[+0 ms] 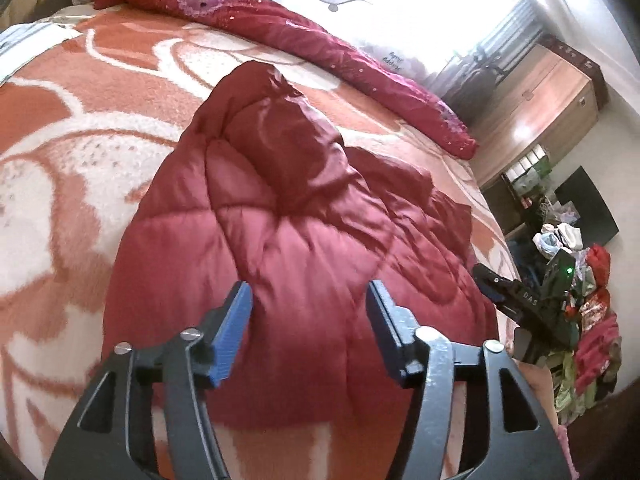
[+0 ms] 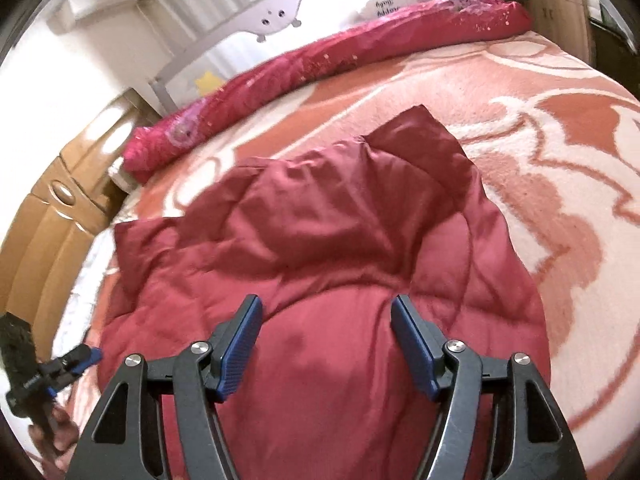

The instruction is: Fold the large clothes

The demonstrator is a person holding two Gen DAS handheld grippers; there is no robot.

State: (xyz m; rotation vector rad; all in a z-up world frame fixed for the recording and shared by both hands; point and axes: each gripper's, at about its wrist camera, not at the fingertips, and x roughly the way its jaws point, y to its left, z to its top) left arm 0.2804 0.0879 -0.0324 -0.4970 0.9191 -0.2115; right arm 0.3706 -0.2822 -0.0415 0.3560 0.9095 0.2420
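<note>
On the bed point(image 1: 72, 92), the red quilted coat point(image 1: 288, 216) stretched toward twelve o'clock from both the left tool point(image 1: 310, 312) and right tool point(image 2: 326, 332) (jaws apart, empty), equally near.

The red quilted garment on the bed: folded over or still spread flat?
Folded, loosely. The red quilted garment lies bunched in a compact heap with layers doubled over and a corner sticking up, on the patterned blanket, not spread out.
</note>
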